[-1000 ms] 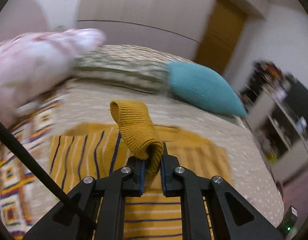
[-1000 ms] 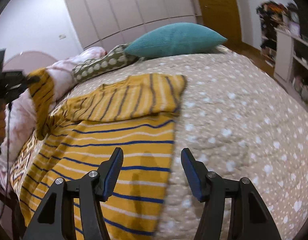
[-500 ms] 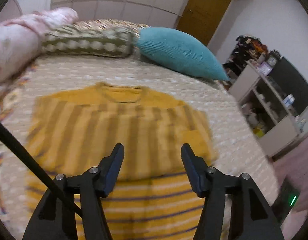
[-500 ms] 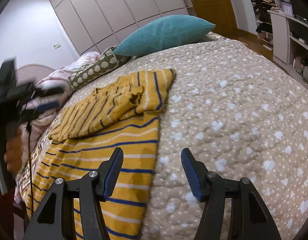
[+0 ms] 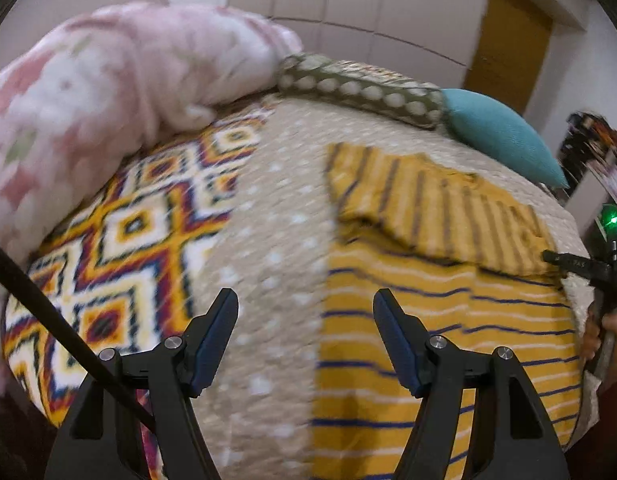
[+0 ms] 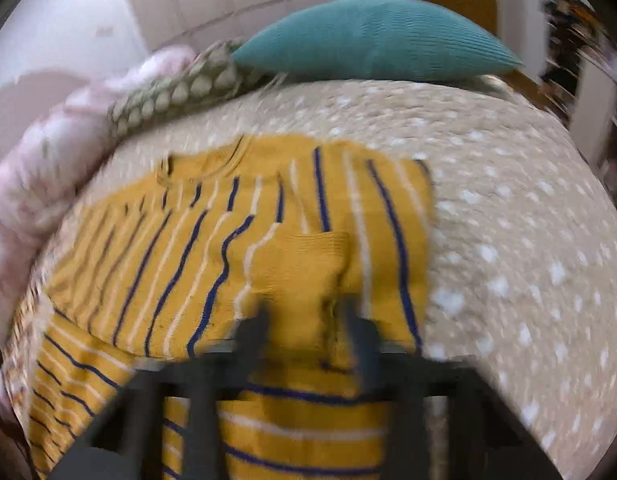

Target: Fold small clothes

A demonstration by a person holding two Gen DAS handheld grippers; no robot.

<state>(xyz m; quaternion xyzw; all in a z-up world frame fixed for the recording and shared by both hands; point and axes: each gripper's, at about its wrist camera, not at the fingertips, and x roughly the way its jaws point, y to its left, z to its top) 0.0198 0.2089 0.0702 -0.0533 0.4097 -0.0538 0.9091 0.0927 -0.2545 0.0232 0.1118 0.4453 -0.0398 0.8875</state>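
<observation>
Two grippers were in view when I checked this moment. My left gripper [image 5: 306,334] hovered above the bed [image 5: 276,240] with its jaws apart and opening, nothing between them; under it lay bare dotted bedspread, just beside the left edge of the striped sweater [image 5: 440,320]. My right gripper [image 6: 306,320] appeared blurred in its own view, its jaws closing on a plain mustard cuff [image 6: 304,264] of the sweater, the knit bunched between the fingers. From the left view I saw that gripper at the sweater's right edge, with part of a hand [image 5: 606,336] behind it.

I found the sweater lying flat on the bedspread, toward the right side of the bed, its collar toward the head end. Its upper part was covered by a sleeve folded across the chest, stripes running the other way from those on the body below.

At the head edge I noted a teal cushion [image 6: 372,40] and a green dotted pillow [image 5: 360,88] side by side. A pink quilt [image 5: 100,100] was heaped at the left corner, with a patterned blanket [image 5: 128,240] spread along the left side.
</observation>
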